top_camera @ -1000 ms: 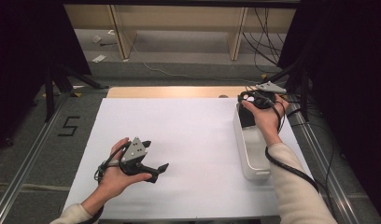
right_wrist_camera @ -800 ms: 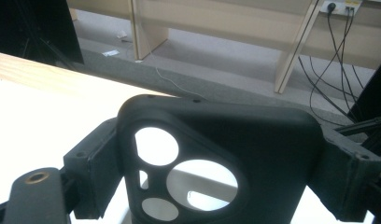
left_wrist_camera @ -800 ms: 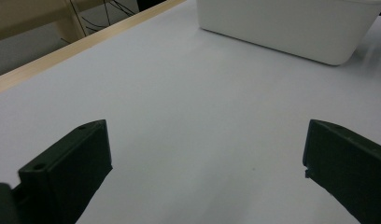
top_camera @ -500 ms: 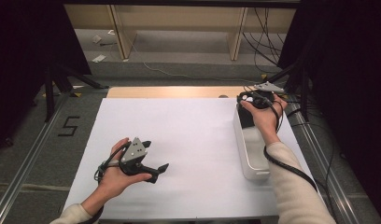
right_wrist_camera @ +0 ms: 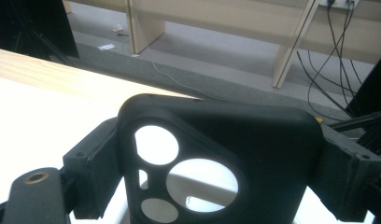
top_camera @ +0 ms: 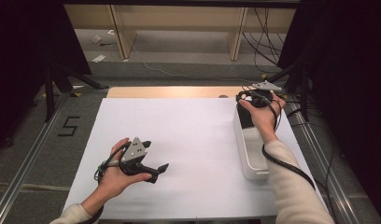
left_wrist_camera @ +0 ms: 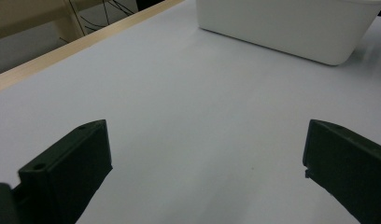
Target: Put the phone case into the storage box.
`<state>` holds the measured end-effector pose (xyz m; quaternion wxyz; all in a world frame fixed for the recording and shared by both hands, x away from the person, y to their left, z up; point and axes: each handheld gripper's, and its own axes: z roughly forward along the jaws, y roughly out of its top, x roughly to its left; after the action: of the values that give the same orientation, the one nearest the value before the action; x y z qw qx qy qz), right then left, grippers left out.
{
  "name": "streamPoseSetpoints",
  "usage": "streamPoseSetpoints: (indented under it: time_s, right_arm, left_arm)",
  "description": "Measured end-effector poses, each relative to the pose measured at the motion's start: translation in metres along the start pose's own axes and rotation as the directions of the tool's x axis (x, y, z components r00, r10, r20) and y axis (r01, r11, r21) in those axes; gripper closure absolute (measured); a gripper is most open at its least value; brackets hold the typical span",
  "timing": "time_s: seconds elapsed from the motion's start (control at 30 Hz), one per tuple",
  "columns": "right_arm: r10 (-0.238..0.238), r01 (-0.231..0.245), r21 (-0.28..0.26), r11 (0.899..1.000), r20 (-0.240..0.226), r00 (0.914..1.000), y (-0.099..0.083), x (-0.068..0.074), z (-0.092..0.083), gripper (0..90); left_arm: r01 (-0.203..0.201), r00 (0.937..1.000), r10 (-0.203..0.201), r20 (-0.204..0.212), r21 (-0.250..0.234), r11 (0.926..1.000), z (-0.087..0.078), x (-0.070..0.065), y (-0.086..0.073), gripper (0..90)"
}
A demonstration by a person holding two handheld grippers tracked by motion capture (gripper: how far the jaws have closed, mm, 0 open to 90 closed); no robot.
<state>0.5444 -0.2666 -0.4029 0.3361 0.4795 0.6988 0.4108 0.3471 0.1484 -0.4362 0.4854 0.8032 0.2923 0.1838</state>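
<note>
1. Nothing has shifted since the earlier pictures: both your hands sit where they were, and the phone case has not left the bin.
2. Nearest you, your left gripper (top_camera: 153,165) rests on the white sheet (top_camera: 188,140) at the near left. Its jaws stand wide apart with nothing between them; in the left gripper view (left_wrist_camera: 205,158) only bare sheet lies in the gap.
3. Farther off on your right, the white bin (top_camera: 251,154) stands lengthwise along the sheet's right edge. The left gripper view shows the bin (left_wrist_camera: 291,28) beyond the jaws, well apart from them.
4. At the bin's far end, your right gripper (top_camera: 247,112) is clamped on the black phone case (top_camera: 245,119). In the right gripper view (right_wrist_camera: 216,172) the jaws press on both side edges of the case (right_wrist_camera: 254,154), camera cut-outs facing the lens, with the bin's white wall visible through the holes.
5. Progress, as I judge it: the grasp is done, but the case sits low at the bin's far end, so the lift or the release is left. You cannot tell from these pictures which way it is going.
6. Around you: the wooden table edge (top_camera: 170,92) shows beyond the sheet, then floor, shelf legs (top_camera: 121,32) and loose cables (top_camera: 263,37). Nothing on the sheet blocks either hand; only the bin's own walls crowd the case, and your right gripper's cable (top_camera: 291,168) trails along your sleeve beside the bin.
</note>
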Motion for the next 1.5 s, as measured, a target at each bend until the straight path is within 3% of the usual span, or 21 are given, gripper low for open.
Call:
streamPoseSetpoints:
  time_s: [1.03,1.5]
  right_arm:
    - [0.028,-0.030,0.036,0.999,0.040,0.9988,0.005,-0.002,0.022,14.7]
    - [0.044,-0.045,0.050,0.998,0.018,0.9989,0.005,-0.005,0.022,14.1]
  left_arm:
    - [0.003,1.0000,-0.003,0.001,0.000,1.0000,0.000,0.000,0.000,0.9]
    - [0.000,1.0000,0.000,0.002,-0.002,1.0000,0.000,0.000,0.000,0.9]
